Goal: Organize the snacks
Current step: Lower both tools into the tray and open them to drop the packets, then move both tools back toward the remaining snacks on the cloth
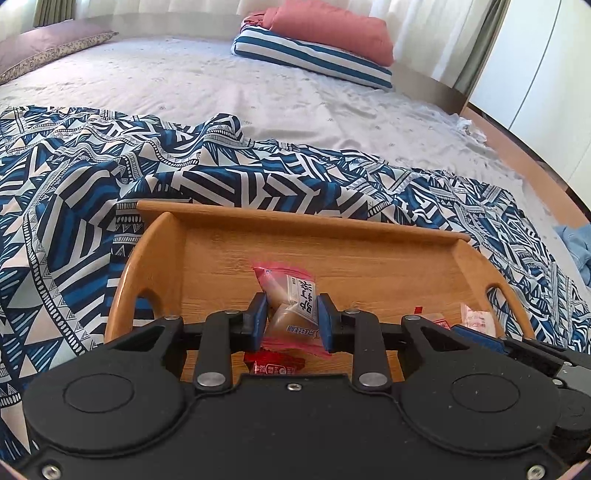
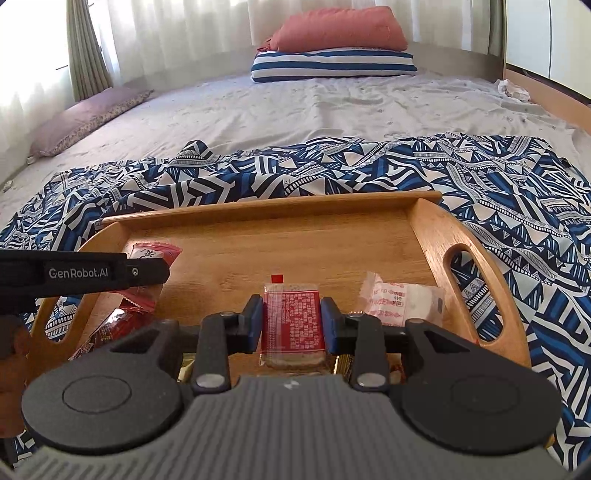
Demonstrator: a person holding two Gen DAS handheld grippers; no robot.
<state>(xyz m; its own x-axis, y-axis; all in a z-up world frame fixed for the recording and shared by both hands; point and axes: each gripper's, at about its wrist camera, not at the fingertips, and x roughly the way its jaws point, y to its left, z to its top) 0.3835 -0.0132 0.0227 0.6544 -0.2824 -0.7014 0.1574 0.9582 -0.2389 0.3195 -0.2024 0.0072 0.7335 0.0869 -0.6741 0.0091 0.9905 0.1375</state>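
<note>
A wooden tray [image 1: 317, 229] with cut-out handles lies on a patterned blue and white cloth; it also shows in the right wrist view [image 2: 258, 210]. My left gripper [image 1: 291, 314] is shut on a pink-wrapped brown snack [image 1: 291, 295] just above the tray floor. A red packet [image 1: 273, 363] lies under it. My right gripper [image 2: 291, 317] is shut on a red flat snack packet [image 2: 293, 321] over the tray's near part. A white and red wrapped snack [image 2: 399, 301] lies on the tray to its right. The left gripper's body [image 2: 81, 275] crosses the left of the right wrist view, over red packets [image 2: 114, 325].
The patterned cloth [image 1: 74, 192] covers the near part of a bed with a grey sheet [image 2: 295, 110]. A striped pillow [image 2: 332, 64] with a pink pillow [image 2: 340, 31] on it lies at the head. A purple pillow [image 2: 92, 114] lies at the left. Curtains hang behind.
</note>
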